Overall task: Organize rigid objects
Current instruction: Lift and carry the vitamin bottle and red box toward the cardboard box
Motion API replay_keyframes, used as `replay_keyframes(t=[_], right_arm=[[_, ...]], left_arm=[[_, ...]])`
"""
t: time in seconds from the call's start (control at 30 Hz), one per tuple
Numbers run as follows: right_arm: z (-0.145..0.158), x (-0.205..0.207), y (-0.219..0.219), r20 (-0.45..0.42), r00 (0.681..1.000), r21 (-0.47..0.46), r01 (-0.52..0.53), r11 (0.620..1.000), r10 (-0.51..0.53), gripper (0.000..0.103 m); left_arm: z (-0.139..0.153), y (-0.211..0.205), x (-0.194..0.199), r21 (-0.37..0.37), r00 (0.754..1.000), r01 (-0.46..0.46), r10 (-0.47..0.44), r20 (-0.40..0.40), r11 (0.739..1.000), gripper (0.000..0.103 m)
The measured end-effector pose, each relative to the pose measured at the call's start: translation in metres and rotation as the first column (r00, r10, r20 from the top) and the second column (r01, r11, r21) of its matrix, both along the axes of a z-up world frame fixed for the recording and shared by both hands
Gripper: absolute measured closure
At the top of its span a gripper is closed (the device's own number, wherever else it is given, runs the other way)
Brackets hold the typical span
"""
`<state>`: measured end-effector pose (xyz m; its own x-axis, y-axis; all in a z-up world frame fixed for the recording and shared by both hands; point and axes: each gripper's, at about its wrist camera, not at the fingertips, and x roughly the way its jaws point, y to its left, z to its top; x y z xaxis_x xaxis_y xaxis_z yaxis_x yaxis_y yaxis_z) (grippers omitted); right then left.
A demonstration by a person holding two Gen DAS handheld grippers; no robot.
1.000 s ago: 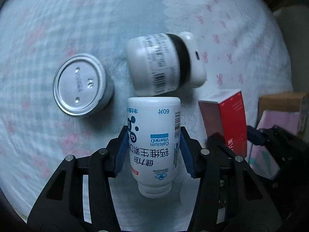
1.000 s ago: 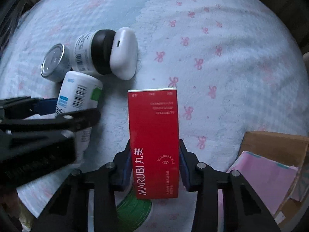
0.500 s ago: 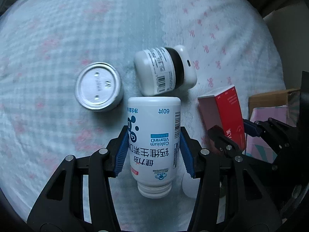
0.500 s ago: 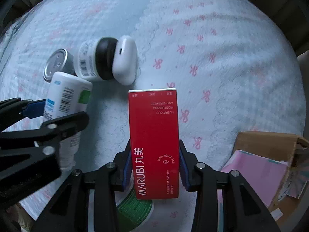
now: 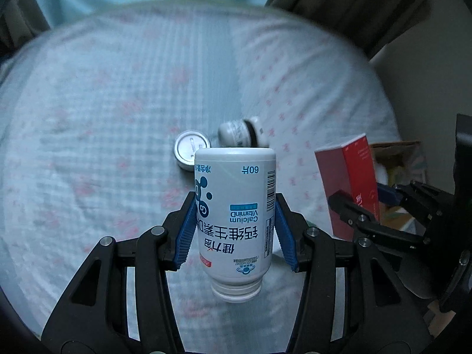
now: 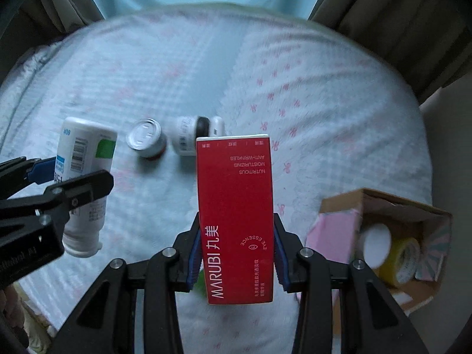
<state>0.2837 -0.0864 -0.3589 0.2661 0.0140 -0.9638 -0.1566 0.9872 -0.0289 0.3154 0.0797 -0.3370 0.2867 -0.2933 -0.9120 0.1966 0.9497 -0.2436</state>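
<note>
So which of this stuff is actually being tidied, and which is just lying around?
Part of the job:
- white bottle, held in the left gripper
- red box, held in the right gripper
- tin and small jar on the bed
- cardboard box, partly filled

Just there:
- bedspread
- curtains

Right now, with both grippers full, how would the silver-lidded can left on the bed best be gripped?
The can stands upright, round lid up, near the toppled jar. Grip its side wall just below the lid, coming from above on its open left side; the flat lid offers no hold.
</note>
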Motion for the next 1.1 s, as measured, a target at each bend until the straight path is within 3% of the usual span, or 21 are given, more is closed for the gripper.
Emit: replay_keyframes(t=[0.27, 0.57, 0.87, 1.1], right_arm=[[0.084, -0.062, 0.016, 0.055, 0.997, 0.068, 0.041, 0.997, -0.045, 0.065], [0.142, -0.122, 0.011, 0.104, 0.991, 0.125, 0.069, 0.990, -0.082, 0.065], [0.169, -0.153, -0.051, 0.162, 0.980, 0.146, 0.096, 0.985, -0.120, 0.065], [0.181, -0.165, -0.135, 0.192, 0.977, 0.151, 0.065, 0.986, -0.094, 0.065]], left_arm=[[0.078, 0.021, -0.056, -0.015, 0.994, 0.034, -0.032, 0.107, 0.999, 0.057], [0.125, 0.018, -0.109, -0.036, 0.986, 0.072, -0.066, 0.151, 0.997, 0.057], [0.151, -0.043, -0.145, -0.030, 0.973, 0.104, -0.096, 0.210, 0.994, 0.057], [0.170, -0.122, -0.166, -0.044, 0.968, 0.077, -0.064, 0.241, 0.996, 0.057]])
